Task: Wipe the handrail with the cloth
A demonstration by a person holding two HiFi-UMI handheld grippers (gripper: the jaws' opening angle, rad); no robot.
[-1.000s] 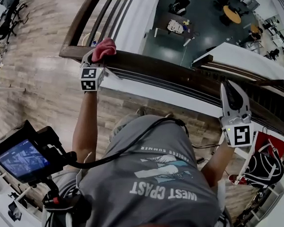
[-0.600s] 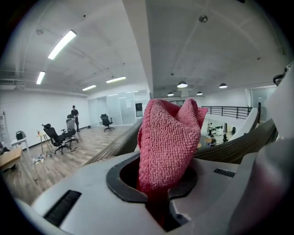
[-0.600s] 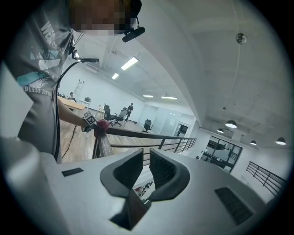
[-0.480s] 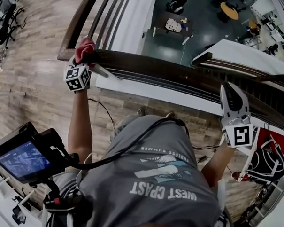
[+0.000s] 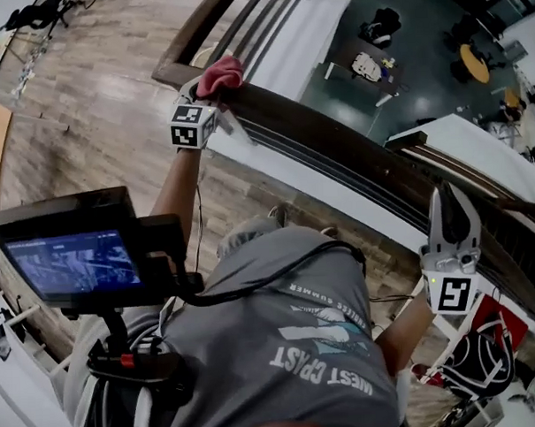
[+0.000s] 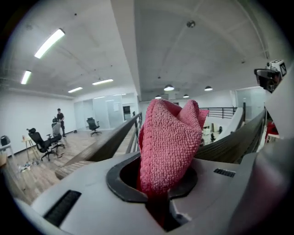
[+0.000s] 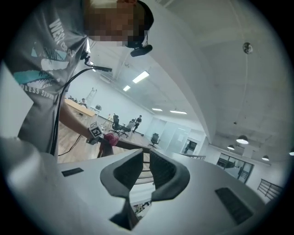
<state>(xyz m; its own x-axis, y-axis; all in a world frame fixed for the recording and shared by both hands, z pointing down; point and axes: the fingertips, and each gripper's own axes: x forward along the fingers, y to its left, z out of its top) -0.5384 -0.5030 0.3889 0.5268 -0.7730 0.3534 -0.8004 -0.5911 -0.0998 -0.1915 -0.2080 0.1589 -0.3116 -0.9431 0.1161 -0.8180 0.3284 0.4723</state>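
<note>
Left gripper [image 5: 211, 96] clenched on the pink knitted cloth [image 5: 220, 76]; cloth looks pressed to the dark wooden handrail [image 5: 335, 148] at its corner end; right gripper [image 5: 449, 200] pinched together on nothing, near the rail further along; I'd push the cloth flat onto the rail top, drag steadily along it, grip kept tight so the cloth can't slip.

"WEST COAST" on grey T-shirt [image 5: 256, 350]
</note>
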